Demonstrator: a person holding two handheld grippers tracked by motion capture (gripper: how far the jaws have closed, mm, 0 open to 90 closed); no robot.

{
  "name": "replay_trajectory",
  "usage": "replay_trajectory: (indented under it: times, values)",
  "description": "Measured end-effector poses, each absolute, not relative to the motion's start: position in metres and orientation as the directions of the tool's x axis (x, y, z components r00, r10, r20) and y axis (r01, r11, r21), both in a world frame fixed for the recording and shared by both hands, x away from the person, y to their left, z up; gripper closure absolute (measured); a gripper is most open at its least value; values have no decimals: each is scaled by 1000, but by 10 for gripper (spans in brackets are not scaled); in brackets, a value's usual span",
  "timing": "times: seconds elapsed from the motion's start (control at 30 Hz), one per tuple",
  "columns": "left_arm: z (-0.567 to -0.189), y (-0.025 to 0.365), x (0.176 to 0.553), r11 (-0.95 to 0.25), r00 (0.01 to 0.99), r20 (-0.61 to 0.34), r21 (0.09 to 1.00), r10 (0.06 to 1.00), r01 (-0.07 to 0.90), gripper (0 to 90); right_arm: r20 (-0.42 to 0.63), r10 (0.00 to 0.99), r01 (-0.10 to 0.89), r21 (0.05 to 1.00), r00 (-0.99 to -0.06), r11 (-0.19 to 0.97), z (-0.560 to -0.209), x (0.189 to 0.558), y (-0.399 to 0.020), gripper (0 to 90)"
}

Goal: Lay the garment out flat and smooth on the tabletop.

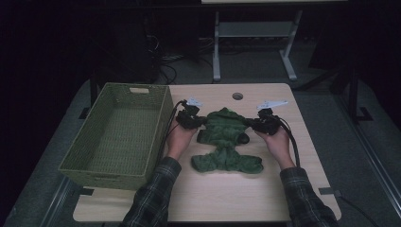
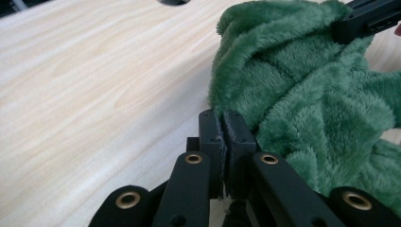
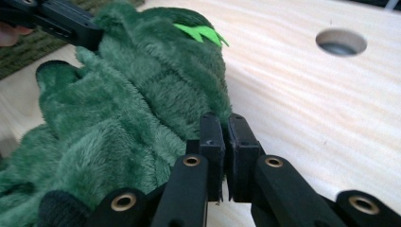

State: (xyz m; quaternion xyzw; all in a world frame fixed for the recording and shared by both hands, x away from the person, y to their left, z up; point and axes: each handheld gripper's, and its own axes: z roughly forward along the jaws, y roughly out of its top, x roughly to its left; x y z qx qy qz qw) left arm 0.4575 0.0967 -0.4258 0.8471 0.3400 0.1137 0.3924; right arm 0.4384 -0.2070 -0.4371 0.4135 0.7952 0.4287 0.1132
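Fingers clamped on green fleece garment

Both my left fingers (image 2: 226,124) and right fingers (image 3: 226,126) pinch the green fleece garment's (image 1: 225,137) upper corners. It's mid-tabletop (image 1: 293,189), lower half bunched, just right of the wicker basket (image 1: 118,175).

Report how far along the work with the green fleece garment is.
Done: both grippers have taken hold. The left gripper and right gripper are each shut on an edge of the green fleece garment.
In hand: the garment hangs between them, its lower part on the table.
Left, probably: moving it to the woven basket, which holds nothing.
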Motion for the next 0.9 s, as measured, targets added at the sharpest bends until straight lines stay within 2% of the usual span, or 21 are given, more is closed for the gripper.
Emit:
replay_trajectory:
  times: [0.17,0.4,0.5,0.67,0.9]
  values:
    - [-447,98,461,-423,714,-136,724,687,545,882,216,759,610,739,-615,284,-456,448,-208,860]
    - [-459,95,463,-465,716,-104,695,690,549,878,171,767,611,718,-619,333,-470,451,-202,844]
    - [-460,93,463,-473,716,-88,693,693,543,859,160,775,617,709,-611,340,-471,451,-201,792]
    - [-454,98,461,-458,692,-64,705,719,541,710,213,782,639,716,-585,283,-469,449,-208,660]
    - [-437,105,445,-450,699,-61,725,712,522,601,196,773,599,751,-604,278,-455,436,-225,604]
